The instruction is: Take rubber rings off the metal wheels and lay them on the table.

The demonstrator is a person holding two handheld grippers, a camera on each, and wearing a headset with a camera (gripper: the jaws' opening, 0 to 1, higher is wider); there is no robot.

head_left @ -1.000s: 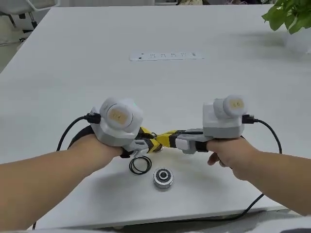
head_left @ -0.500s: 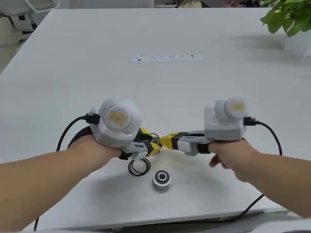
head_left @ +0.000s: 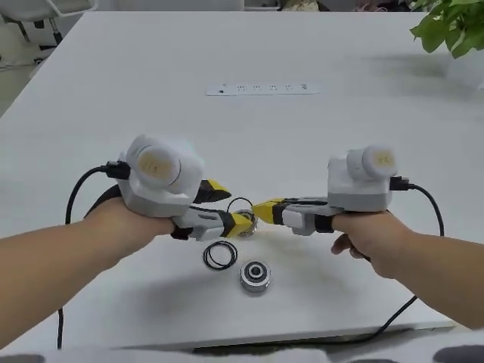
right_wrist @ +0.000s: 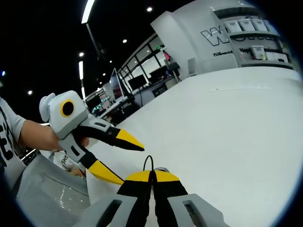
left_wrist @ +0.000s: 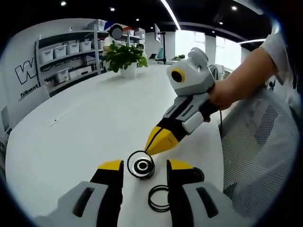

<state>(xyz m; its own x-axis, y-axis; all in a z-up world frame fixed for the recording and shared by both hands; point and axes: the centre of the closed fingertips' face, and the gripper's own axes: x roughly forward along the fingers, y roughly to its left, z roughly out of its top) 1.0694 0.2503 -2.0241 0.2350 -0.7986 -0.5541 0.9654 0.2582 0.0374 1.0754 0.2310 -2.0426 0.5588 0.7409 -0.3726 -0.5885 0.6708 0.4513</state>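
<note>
White worktop carried two wheels: a free wheel and a second wheel between the jaws of the left gripper, which had spread wider than half a second before. Pressed together, the right gripper pinched that wheel's rubber ring. Two loose rings lay overlapping just beside the free wheel.

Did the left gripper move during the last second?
Yes. Against the loose rings lying on the table, the left gripper has shifted to the left in the head view, and its jaws now stand open.
</note>
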